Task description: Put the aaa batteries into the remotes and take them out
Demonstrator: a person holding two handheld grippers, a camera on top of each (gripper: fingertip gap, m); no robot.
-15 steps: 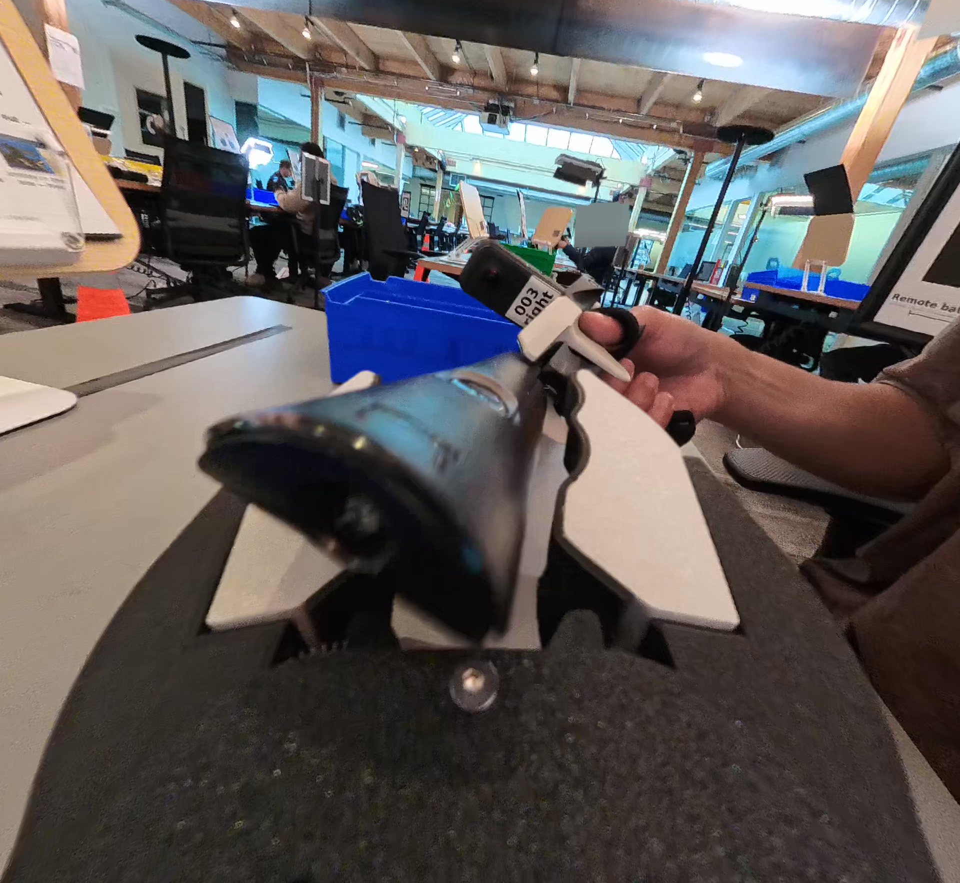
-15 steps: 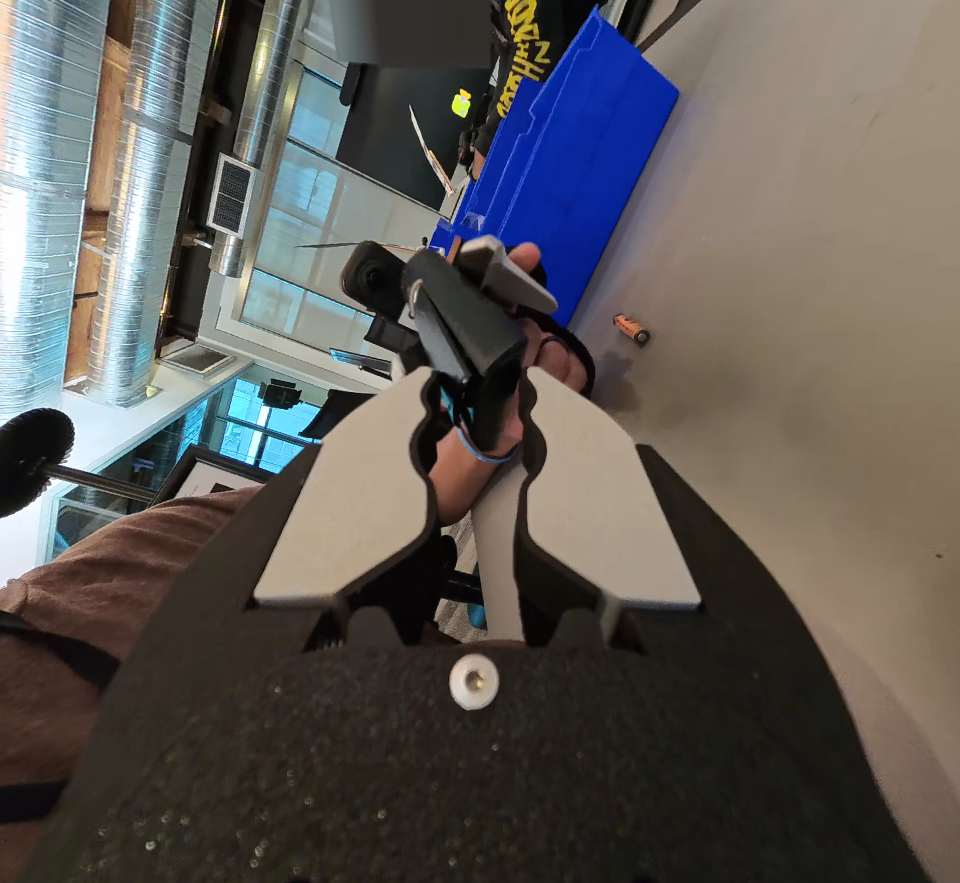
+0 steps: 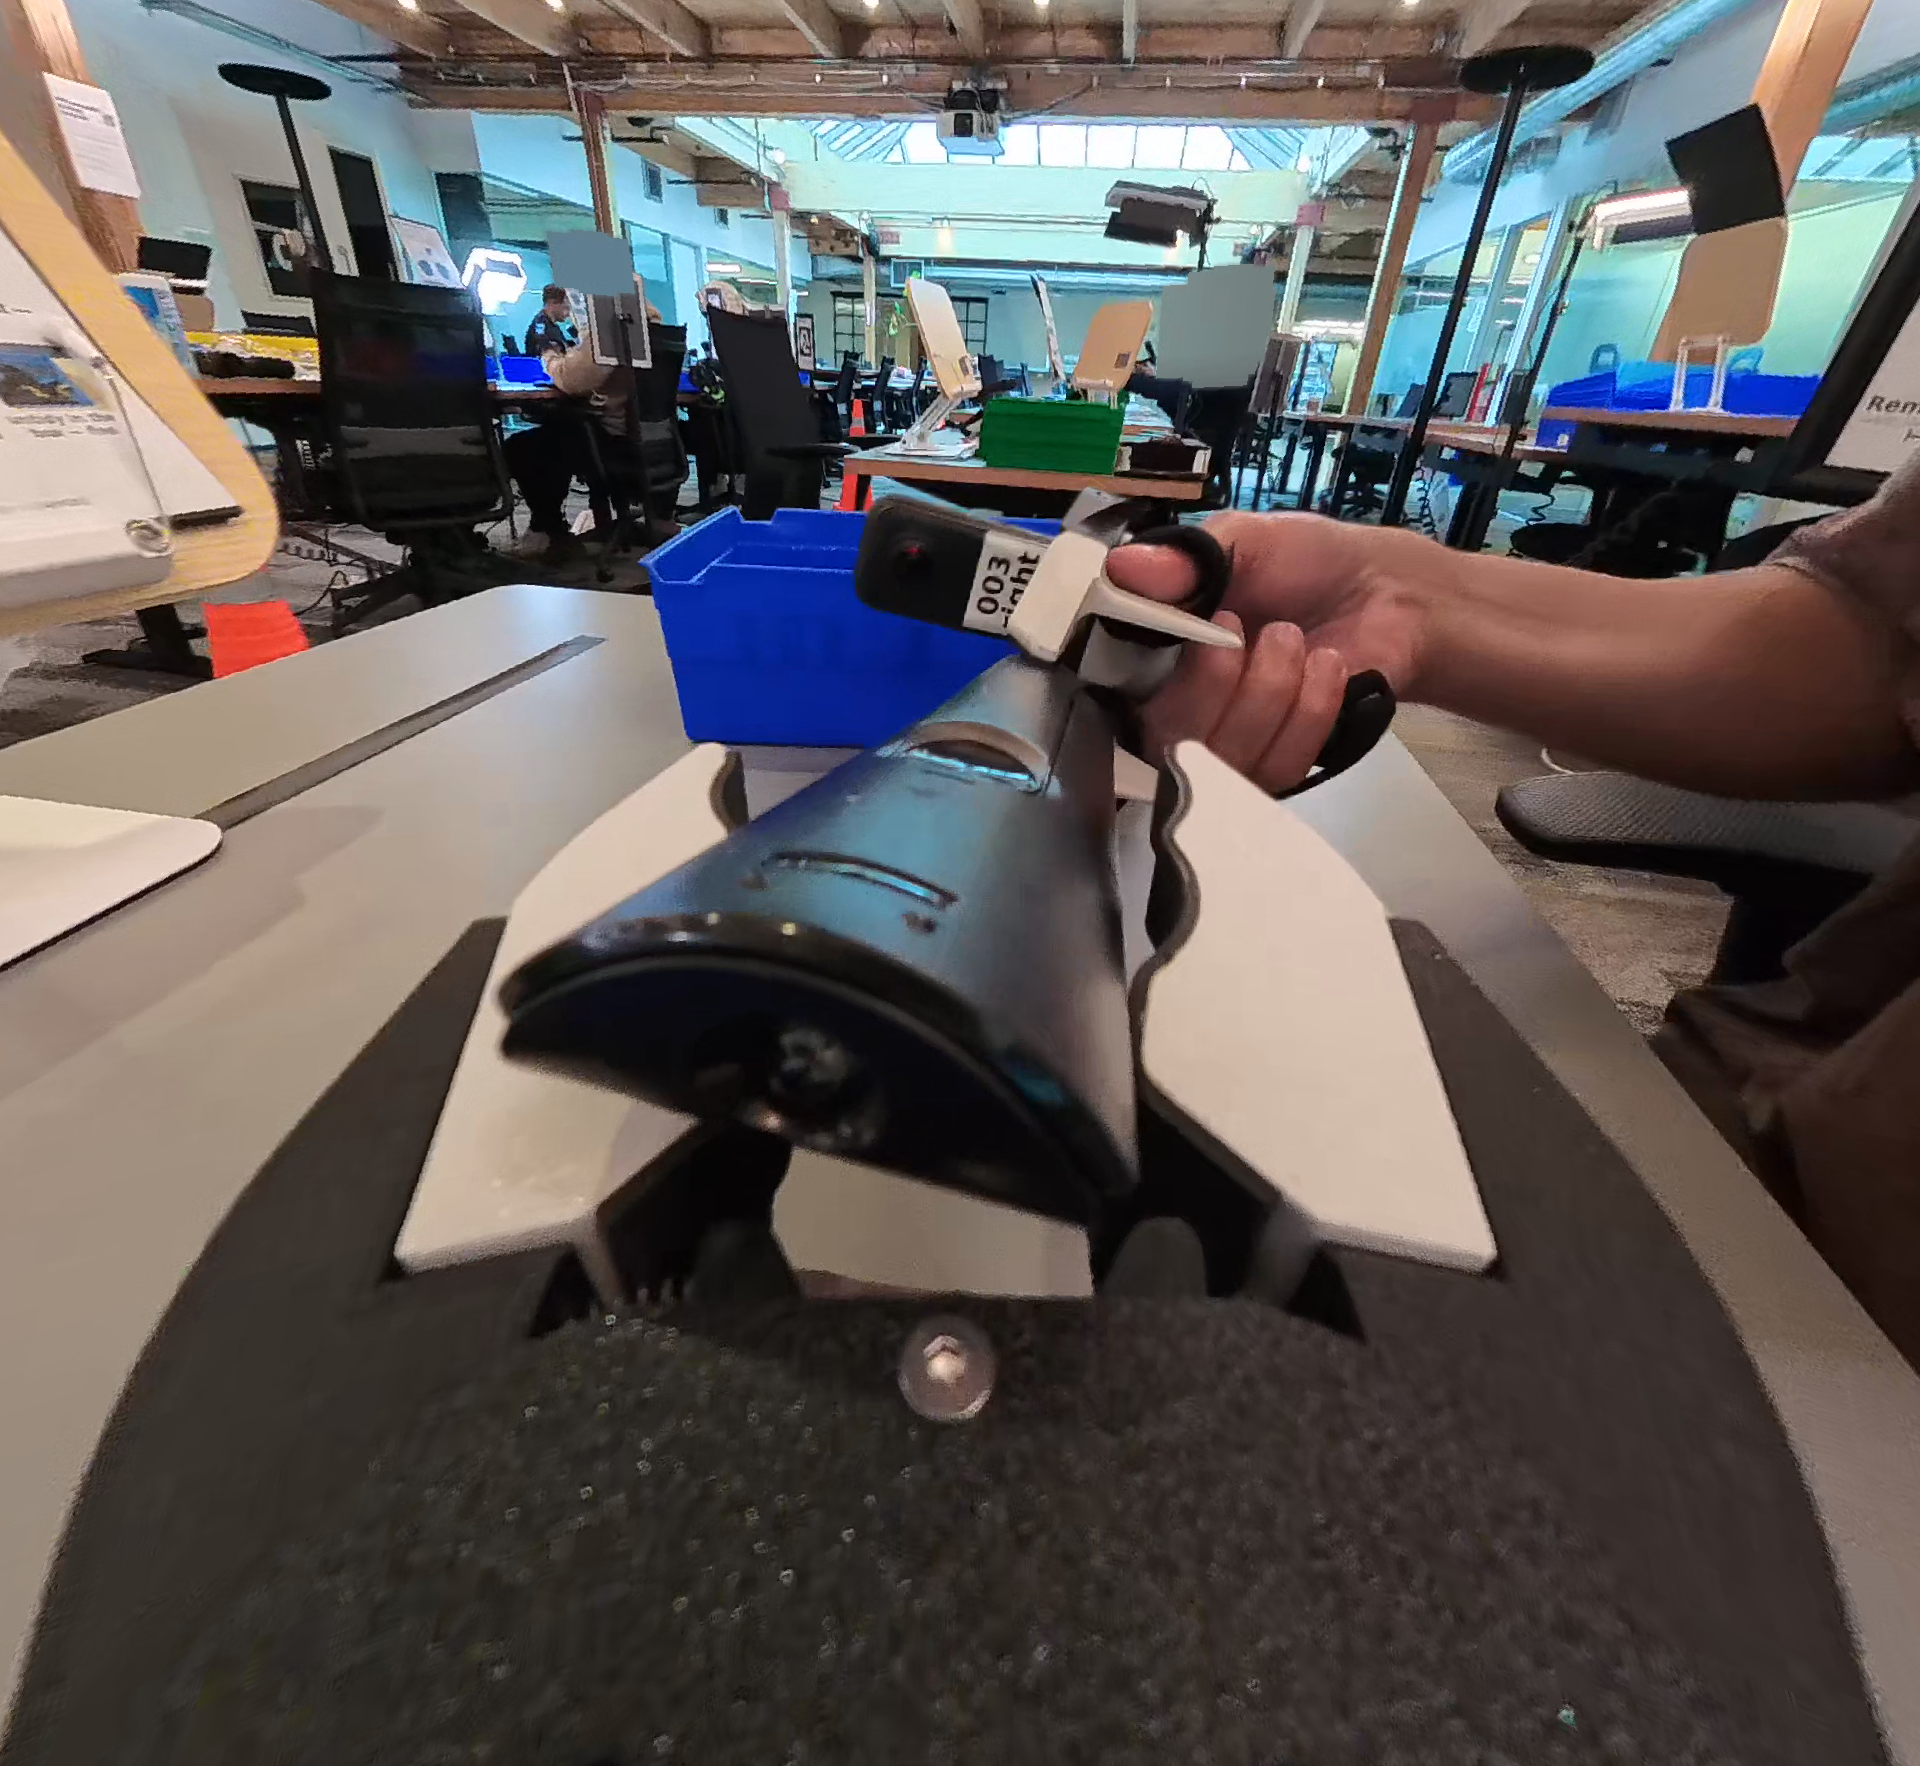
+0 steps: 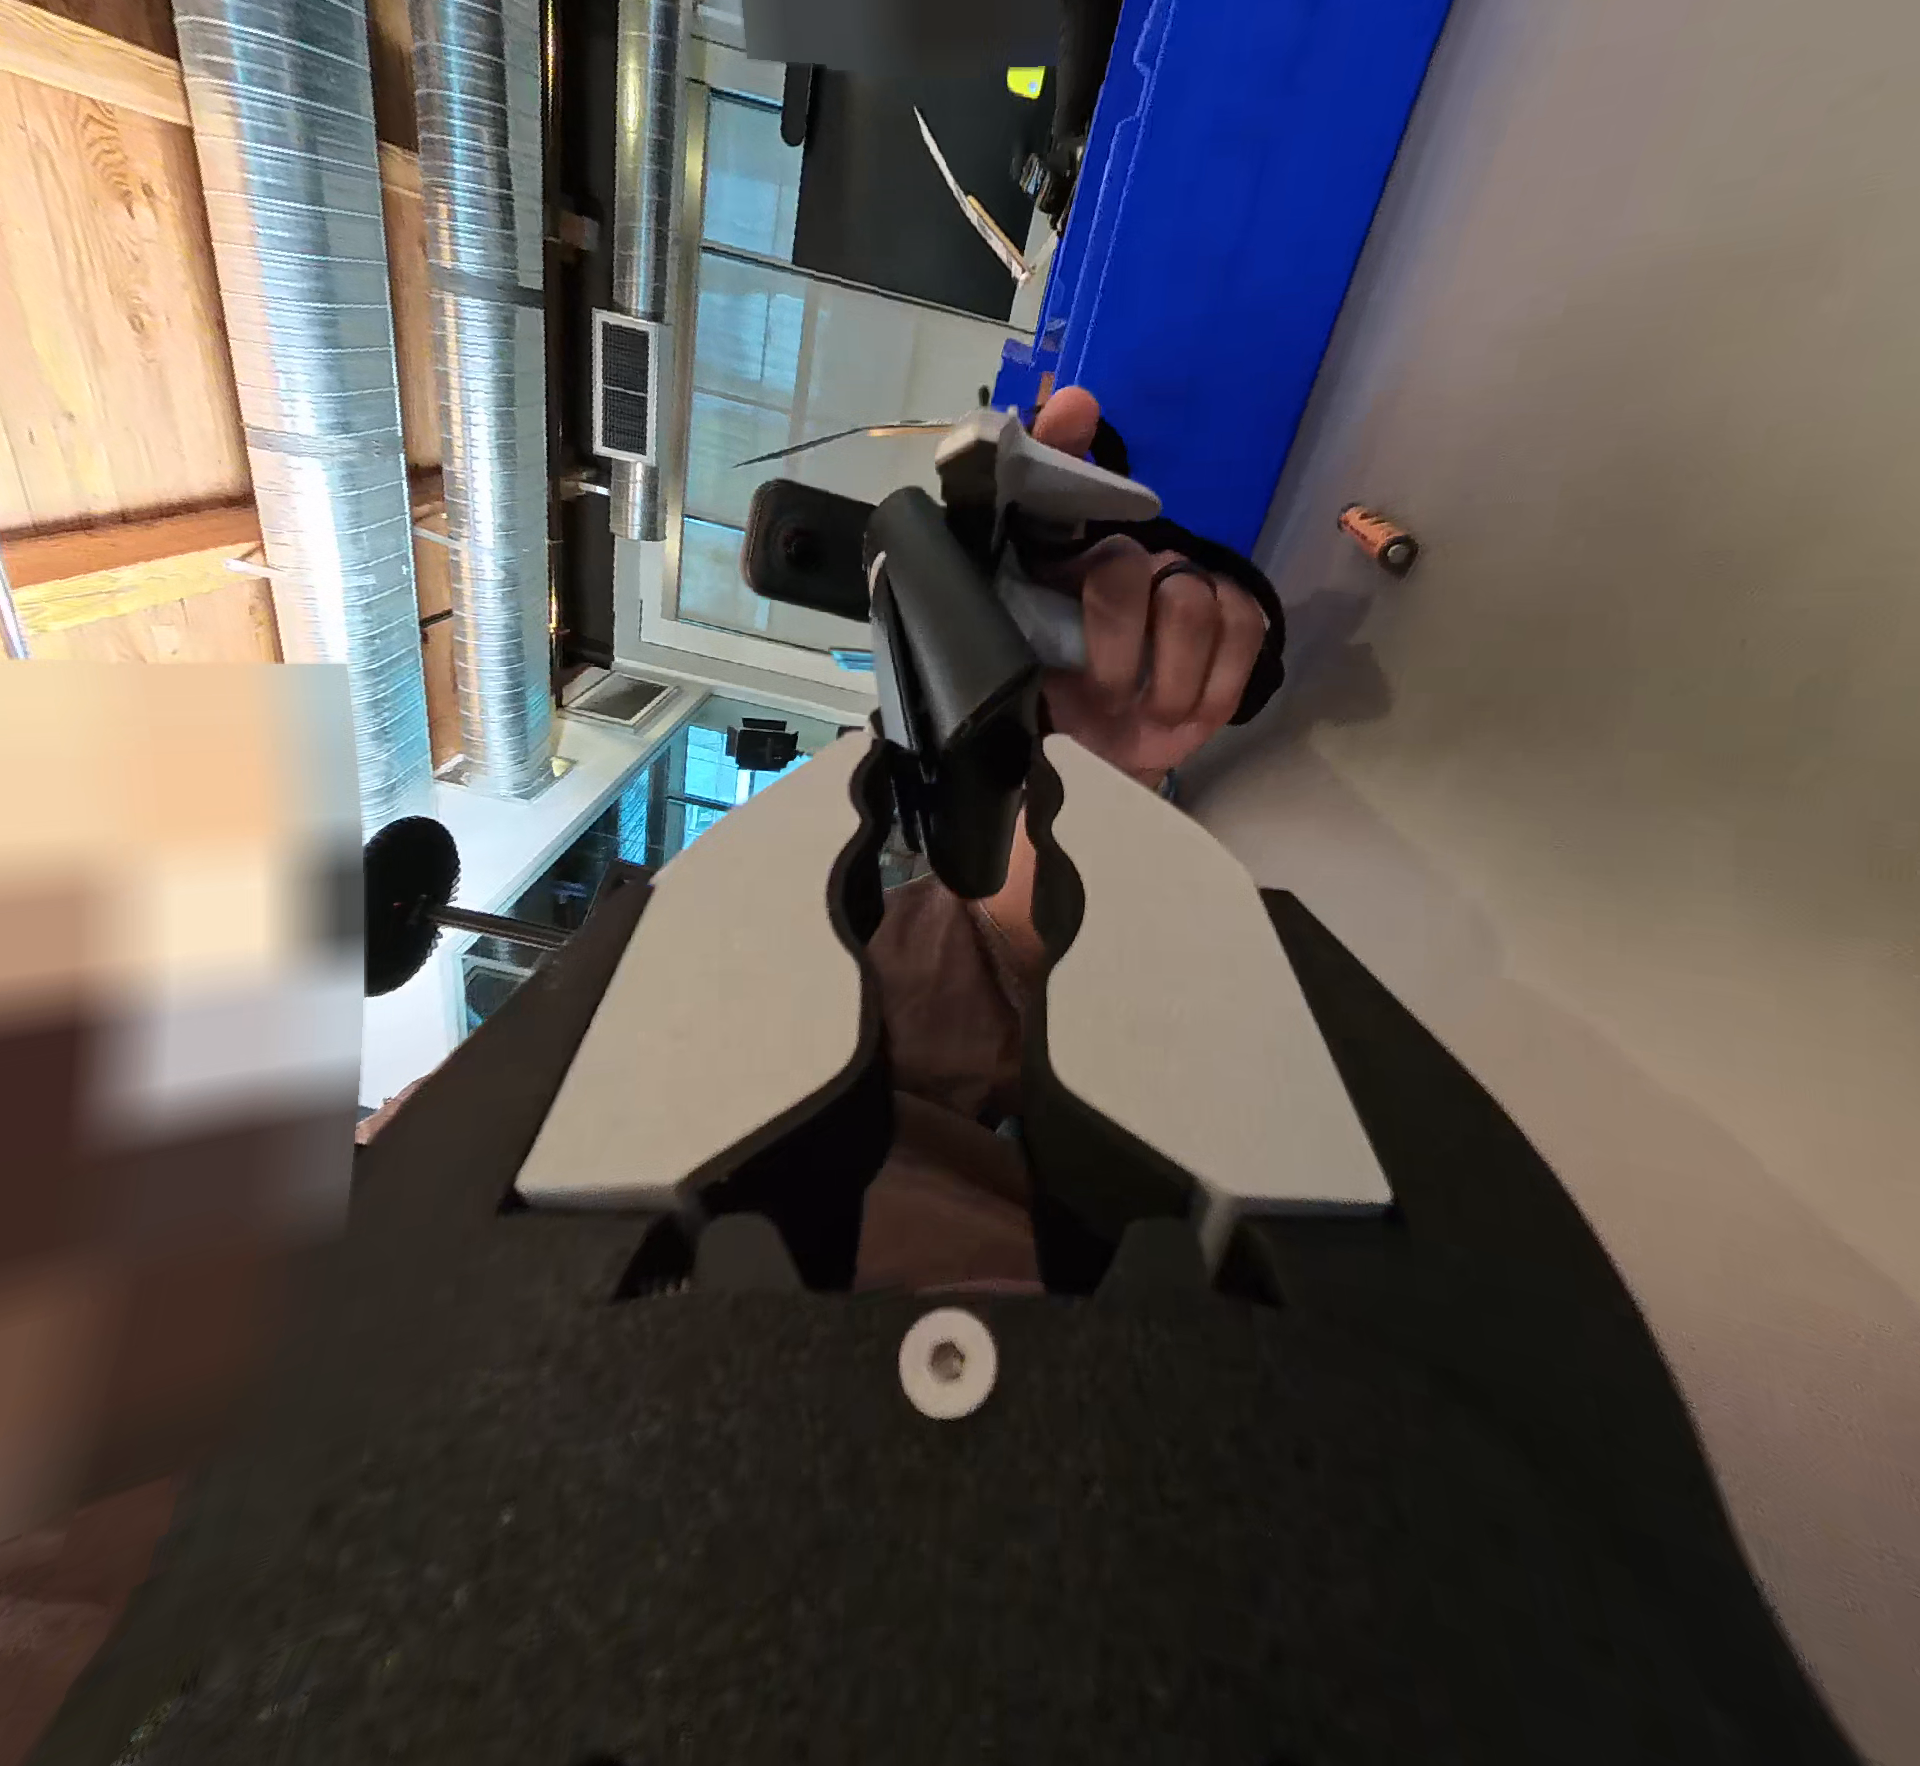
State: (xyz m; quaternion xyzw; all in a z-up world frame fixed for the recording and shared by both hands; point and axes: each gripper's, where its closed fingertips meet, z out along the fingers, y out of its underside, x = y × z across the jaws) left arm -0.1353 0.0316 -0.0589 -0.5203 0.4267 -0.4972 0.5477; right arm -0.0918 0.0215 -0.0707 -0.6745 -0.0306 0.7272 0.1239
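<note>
Remote [image 3: 883, 978]: light, stiff, glossy, so I judge it slippery; best gripped across its narrow sides.
Left gripper [image 3: 1143, 781]: closed across the remote, held above the bench.
Right gripper [image 4: 951, 781]: rolled sideways, jaws parted round the remote's far end; contact unclear.
Battery [image 4: 1377, 539]: loose on the bench [image 4: 1662, 366], beside the blue bin [image 4: 1247, 262].

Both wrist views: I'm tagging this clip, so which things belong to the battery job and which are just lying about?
Job: black remote, held in the left gripper; right gripper at its far end; loose battery on the table.
Lying about: blue bin; white pad; stand with papers.
</note>
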